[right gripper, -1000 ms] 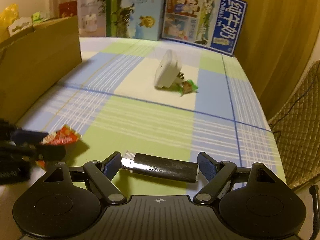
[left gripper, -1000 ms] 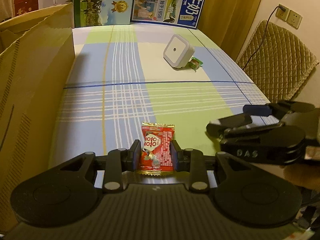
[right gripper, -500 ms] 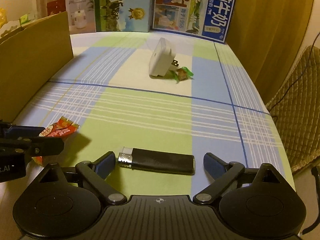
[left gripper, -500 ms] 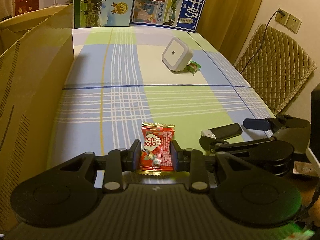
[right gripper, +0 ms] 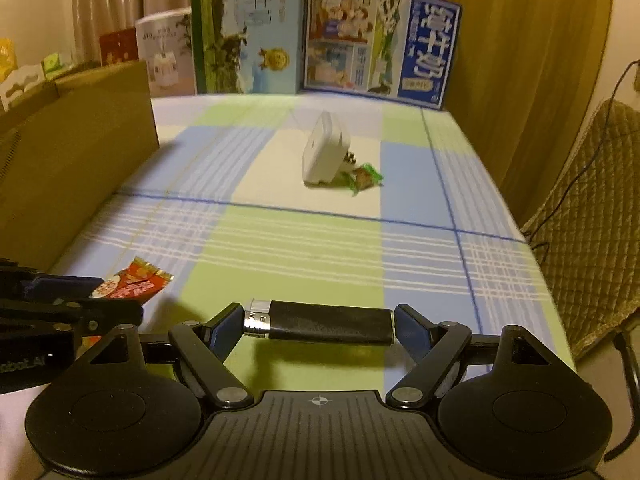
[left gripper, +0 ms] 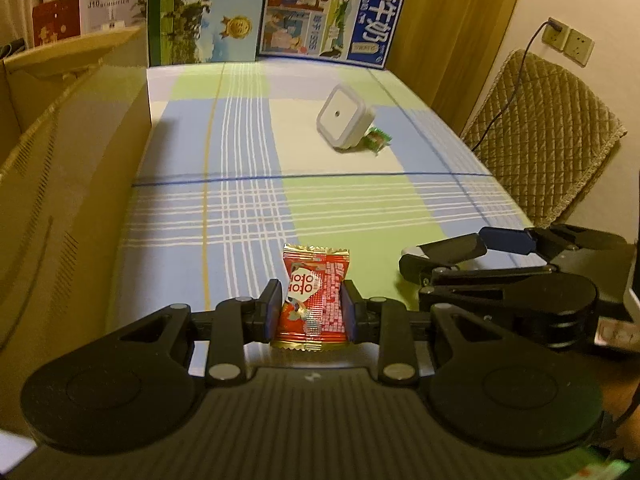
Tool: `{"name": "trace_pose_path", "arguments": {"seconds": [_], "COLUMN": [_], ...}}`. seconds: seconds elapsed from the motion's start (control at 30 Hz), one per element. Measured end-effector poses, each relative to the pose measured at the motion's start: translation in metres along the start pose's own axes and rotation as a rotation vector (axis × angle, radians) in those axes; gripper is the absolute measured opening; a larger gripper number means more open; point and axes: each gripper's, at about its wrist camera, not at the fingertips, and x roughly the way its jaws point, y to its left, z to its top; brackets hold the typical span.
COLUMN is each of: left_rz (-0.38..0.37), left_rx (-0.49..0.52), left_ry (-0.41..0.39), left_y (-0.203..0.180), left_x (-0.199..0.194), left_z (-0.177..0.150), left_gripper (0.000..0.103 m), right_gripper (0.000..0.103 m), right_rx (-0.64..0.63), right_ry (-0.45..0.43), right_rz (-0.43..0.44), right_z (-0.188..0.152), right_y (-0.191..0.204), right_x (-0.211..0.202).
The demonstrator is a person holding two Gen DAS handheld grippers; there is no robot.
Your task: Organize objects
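My left claw point(left gripper: 310, 306) is clenched on the red foil snack packet point(left gripper: 315, 294), low over the checked desk point(right gripper: 304, 248) near its front edge. My right claw point(right gripper: 320, 326) is closing on the black lighter with a silver head point(right gripper: 320, 322), which spans it end to end. I should press evenly on both ends, because such a long grip can slip or swing, and then carry both toward the brown cardboard box point(left gripper: 60, 200) at my left.

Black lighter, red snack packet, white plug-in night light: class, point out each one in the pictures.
Black lighter point(right gripper: 330, 325): right wrist view, middle of its black body.
Red snack packet point(left gripper: 313, 296): left wrist view, centre of its printed face.
White plug-in night light point(left gripper: 341, 114): left wrist view, its square front face.
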Motion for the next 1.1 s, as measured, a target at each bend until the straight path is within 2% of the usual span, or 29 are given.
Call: {"name": "trace_pose_path", "arguments": {"seconds": [0.5, 0.83, 1.1], "left_rz": [0.0, 0.027, 0.063], "left_rx": [0.066, 0.071, 0.06], "left_ry": [-0.094, -0.146, -0.185], "left_y": [-0.029, -0.027, -0.015], "left_x": [-0.109, -0.179, -0.219], "left_z": [-0.007, -0.023, -0.03], "left_gripper": [0.026, 0.026, 0.026], "right_gripper": [0.078, 0.078, 0.078], "right_rx": [0.171, 0.15, 0.103], "right_ry": [-0.096, -0.15, -0.179], "right_rz": [-0.029, 0.023, 0.067], "right_z": [-0.008, -0.013, -0.012], "right_y": [-0.004, 0.029, 0.056], "right_x": [-0.133, -0.192, -0.213]}}
